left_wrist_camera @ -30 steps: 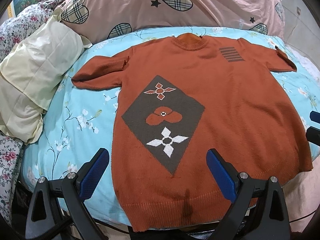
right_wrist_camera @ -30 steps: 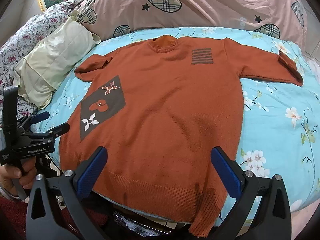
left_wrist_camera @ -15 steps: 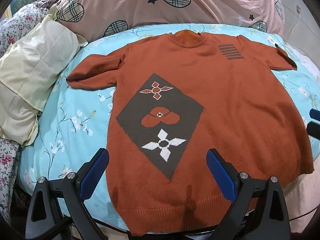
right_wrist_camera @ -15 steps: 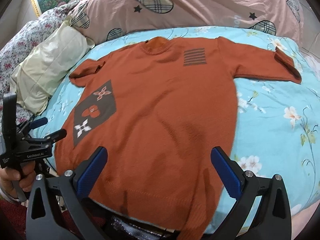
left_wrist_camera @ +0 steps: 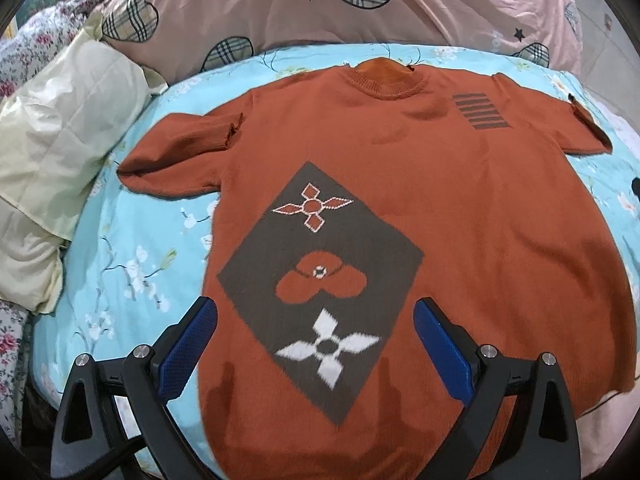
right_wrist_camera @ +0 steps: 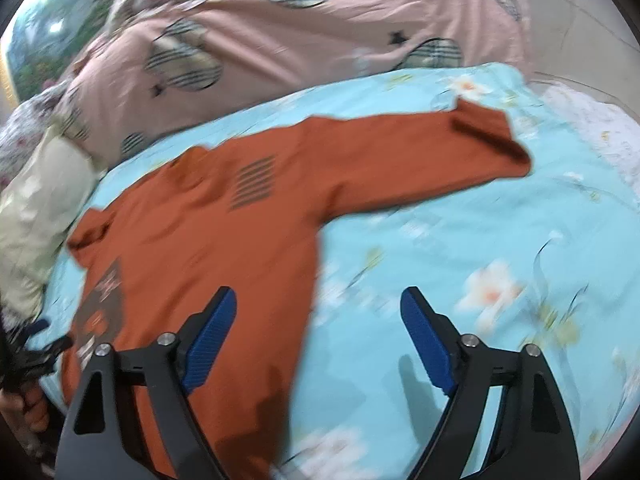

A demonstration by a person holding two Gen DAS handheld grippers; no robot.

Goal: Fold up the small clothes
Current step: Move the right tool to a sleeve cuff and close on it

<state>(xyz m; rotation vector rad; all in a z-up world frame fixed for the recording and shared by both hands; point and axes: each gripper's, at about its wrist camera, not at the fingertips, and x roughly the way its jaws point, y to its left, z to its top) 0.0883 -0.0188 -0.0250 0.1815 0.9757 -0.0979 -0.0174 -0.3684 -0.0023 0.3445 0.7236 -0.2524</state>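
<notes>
A rust-orange knit sweater (left_wrist_camera: 460,208) lies flat, front up, on a light blue floral bedsheet (left_wrist_camera: 132,264). It has a grey diamond patch with flowers and a striped chest mark. My left gripper (left_wrist_camera: 316,344) is open and empty, hovering over the sweater's lower hem. In the blurred right wrist view the sweater (right_wrist_camera: 208,232) lies to the left, its right sleeve (right_wrist_camera: 452,152) stretched out. My right gripper (right_wrist_camera: 318,340) is open and empty over the sweater's right side edge. The left gripper shows at that view's far left (right_wrist_camera: 36,352).
A pink duvet with plaid hearts (left_wrist_camera: 360,8) is heaped behind the sweater. A pale yellow pillow (left_wrist_camera: 52,140) lies at the left, on a floral quilt (left_wrist_camera: 36,44). The bed's near edge runs just below the hem.
My left gripper has moved forward and lower over the hem. My right gripper has swung right and forward fast, from the hem toward the sweater's right side and sleeve. Both stayed open.
</notes>
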